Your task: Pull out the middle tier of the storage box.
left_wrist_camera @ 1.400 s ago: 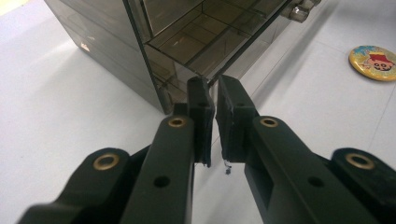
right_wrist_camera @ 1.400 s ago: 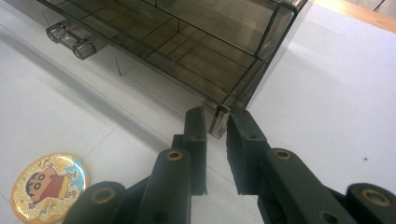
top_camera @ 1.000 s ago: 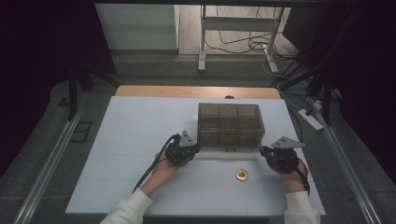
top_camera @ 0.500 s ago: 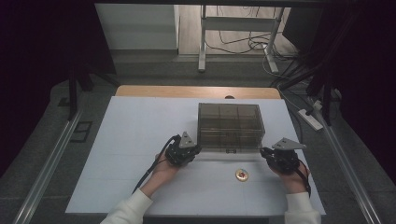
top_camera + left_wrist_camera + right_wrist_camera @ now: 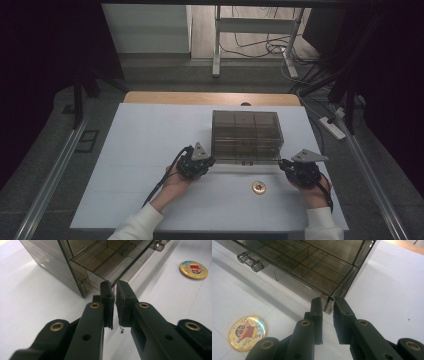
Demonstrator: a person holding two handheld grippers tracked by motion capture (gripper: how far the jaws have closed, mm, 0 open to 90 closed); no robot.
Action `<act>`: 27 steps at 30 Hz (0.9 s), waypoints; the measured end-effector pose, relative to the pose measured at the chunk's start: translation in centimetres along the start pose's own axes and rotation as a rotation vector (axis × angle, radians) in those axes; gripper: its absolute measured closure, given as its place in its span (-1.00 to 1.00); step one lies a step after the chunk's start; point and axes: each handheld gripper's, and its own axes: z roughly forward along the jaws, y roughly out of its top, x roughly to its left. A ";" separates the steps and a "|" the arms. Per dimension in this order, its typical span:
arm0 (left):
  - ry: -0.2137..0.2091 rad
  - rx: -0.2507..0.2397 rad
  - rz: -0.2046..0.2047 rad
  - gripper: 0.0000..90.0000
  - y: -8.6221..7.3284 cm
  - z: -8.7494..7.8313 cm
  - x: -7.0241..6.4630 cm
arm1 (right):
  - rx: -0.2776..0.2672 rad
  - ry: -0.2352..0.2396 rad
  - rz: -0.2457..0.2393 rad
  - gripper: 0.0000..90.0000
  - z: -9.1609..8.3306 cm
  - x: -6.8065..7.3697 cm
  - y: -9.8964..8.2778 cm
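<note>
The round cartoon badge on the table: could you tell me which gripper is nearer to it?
Right. The right gripper sits just right of the badge; the left gripper is farther off, up-left, at the drawer box.

Smoky-brown clear drawer box [image 5: 246, 136] — yellow cartoon badge [image 5: 258, 187] — white table [image 5: 150, 145].

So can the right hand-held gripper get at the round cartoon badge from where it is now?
Probably yes. The badge lies flat on bare white table between the two hands, with nothing between it and the right hand-held gripper. But those jaws look clamped on the drawer corner, so it must let go first.
</note>
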 end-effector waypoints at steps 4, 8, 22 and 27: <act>0.001 0.001 0.000 0.85 -0.1 -0.1 -0.1 | 0.001 -0.001 -0.001 0.73 -0.1 0.1 0.0; 0.002 0.001 0.001 0.85 -0.1 -0.1 -0.2 | 0.001 -0.002 0.000 0.73 -0.1 0.2 0.0; -0.002 0.001 0.005 0.85 -0.3 -0.4 -0.5 | 0.001 -0.002 -0.002 0.73 -0.5 0.5 -0.2; -0.004 0.002 0.010 0.85 -0.4 -0.5 -0.6 | -0.002 -0.001 -0.004 0.73 -0.6 0.6 -0.3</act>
